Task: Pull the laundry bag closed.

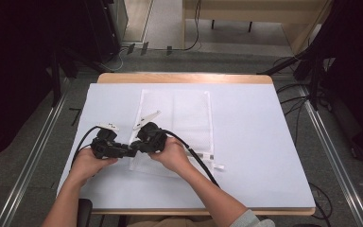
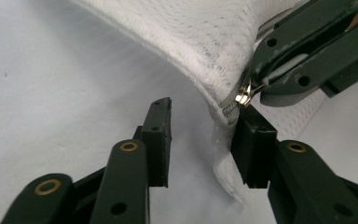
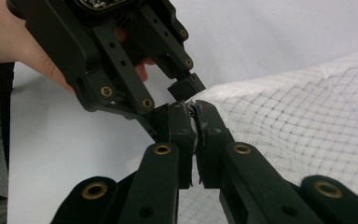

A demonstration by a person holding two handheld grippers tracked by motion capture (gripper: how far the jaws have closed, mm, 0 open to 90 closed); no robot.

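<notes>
A white mesh zip bag lies flat on the white-covered table. Both grippers meet at its near left corner. My right gripper is shut on the small metal zipper pull at that corner and holds the mesh slightly raised. In the right gripper view its fingertips are pressed together at the bag's edge. My left gripper stands open facing the same corner; one finger touches the bag's zip end just under the pull, the other finger is off the fabric. The left gripper points right.
A black cable trails from the right gripper across the bag's near edge, beside small white tabs. The table's wooden far edge borders a floor with cables. A metal rail runs along the right side.
</notes>
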